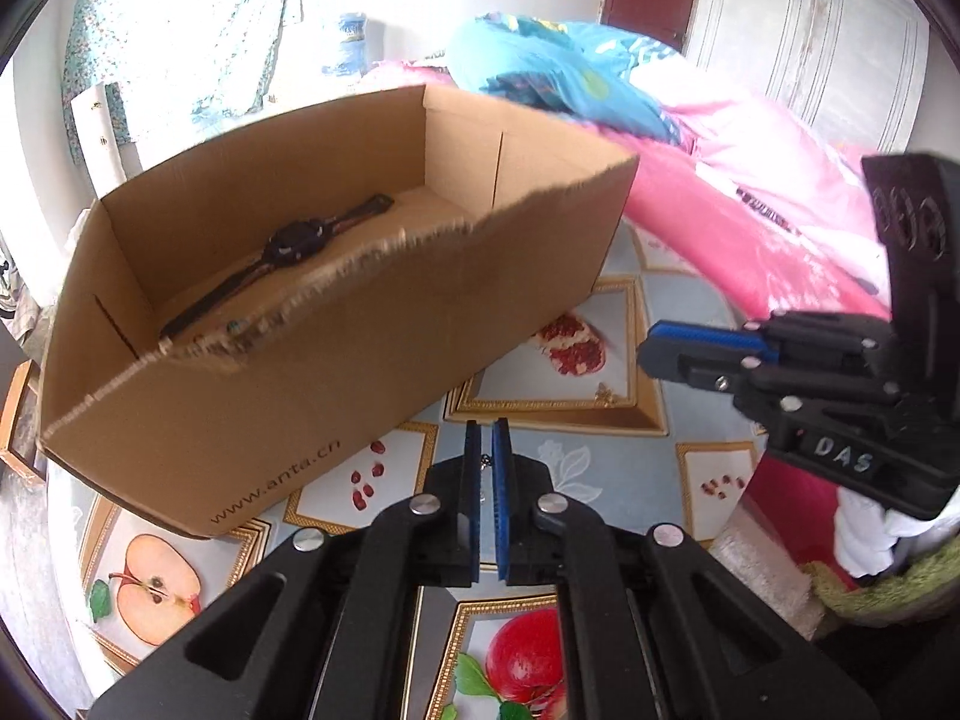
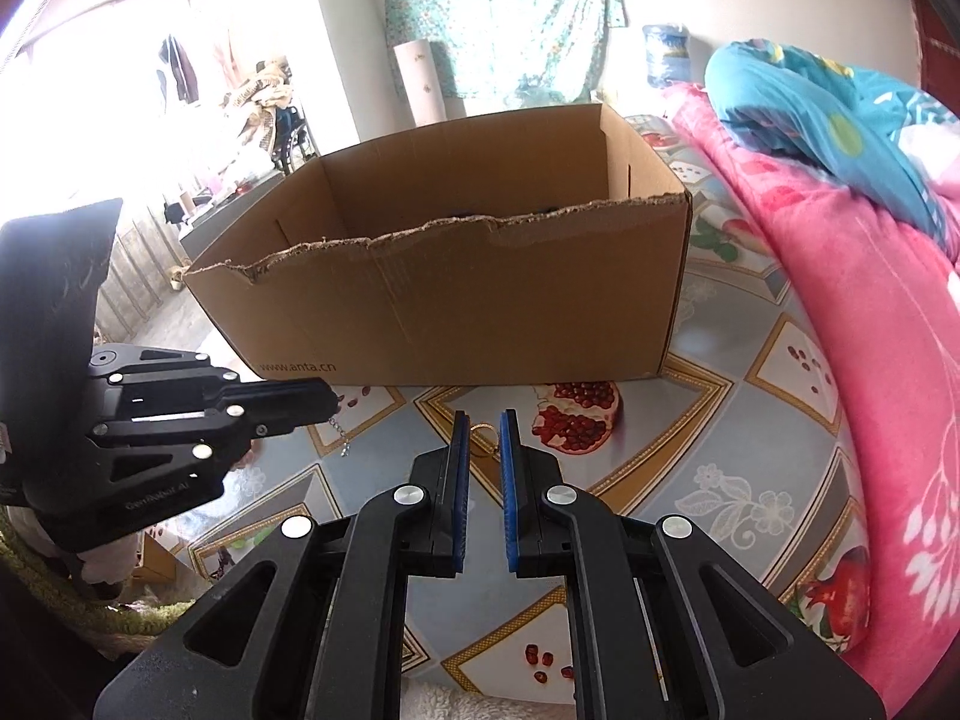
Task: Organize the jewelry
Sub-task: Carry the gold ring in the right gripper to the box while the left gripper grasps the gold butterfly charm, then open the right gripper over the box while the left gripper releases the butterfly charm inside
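While the silver chain [image 2: 342,435] hangs from the tips of my left hand-held gripper [image 1: 486,439], I count this piece as picked up but not yet put away. The pads are pressed together on it, and the loose end dangles free in front of the cardboard box [image 1: 300,408], just off its printed front wall and clear of the worktop [image 2: 720,480].

Inside the box a dark wristwatch [image 1: 294,246] already lies flat along the floor, strap stretched out. Near the torn front edge, something small and greenish sits beside the strap end; I cannot tell what it is. So I judge at least one item stowed, perhaps two.

In front of the box, a little further out than the chain, a gold ring [image 2: 483,433] with a short link on it lies on the worktop. It is not yet collected. My right hand-held gripper [image 2: 485,420] hovers over it with the pads a narrow slit apart. I see the ring through that slit, beyond the tips, and nothing pinched between them.

What I reckon is left: lift the chain over the box's torn front edge and release it, then take the ring the same way. To the right of the box a pink quilt [image 2: 840,300] crowds the worktop's edge; I see no other jewelry there.
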`<state>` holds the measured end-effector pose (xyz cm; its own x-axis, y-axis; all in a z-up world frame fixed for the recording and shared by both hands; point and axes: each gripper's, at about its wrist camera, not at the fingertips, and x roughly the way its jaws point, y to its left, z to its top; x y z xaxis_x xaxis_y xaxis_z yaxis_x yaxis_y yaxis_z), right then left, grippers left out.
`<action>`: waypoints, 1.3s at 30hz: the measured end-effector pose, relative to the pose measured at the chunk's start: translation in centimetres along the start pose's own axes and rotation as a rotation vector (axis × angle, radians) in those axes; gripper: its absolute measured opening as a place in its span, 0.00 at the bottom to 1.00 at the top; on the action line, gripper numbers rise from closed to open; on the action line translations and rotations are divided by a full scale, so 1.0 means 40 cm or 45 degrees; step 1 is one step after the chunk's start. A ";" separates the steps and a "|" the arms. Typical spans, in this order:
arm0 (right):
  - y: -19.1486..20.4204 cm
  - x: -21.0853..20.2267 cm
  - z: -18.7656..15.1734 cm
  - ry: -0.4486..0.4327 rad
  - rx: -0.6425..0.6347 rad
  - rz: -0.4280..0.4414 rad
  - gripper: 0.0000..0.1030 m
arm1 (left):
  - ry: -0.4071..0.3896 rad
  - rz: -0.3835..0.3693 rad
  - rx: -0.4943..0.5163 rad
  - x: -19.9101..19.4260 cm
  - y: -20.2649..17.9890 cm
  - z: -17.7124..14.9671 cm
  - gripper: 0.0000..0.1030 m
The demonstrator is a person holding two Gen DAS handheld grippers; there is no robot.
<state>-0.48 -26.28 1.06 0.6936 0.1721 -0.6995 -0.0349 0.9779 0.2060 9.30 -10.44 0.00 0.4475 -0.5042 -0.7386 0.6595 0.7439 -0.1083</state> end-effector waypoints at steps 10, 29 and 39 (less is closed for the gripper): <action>0.027 -0.064 0.168 -0.222 -0.098 0.109 0.08 | -0.248 -0.107 -0.005 -0.156 0.036 0.183 0.03; -0.036 0.290 0.394 0.254 -0.078 0.169 0.09 | 0.177 -0.164 -0.324 0.180 0.221 0.303 0.03; -0.056 0.294 0.408 0.201 -0.060 0.149 0.11 | 0.212 -0.194 -0.372 0.210 0.234 0.314 0.16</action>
<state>19.49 -28.37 3.55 0.5617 0.2978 -0.7719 -0.1451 0.9540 0.2625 26.82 -13.23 1.14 0.2375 -0.5585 -0.7948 0.4999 0.7718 -0.3929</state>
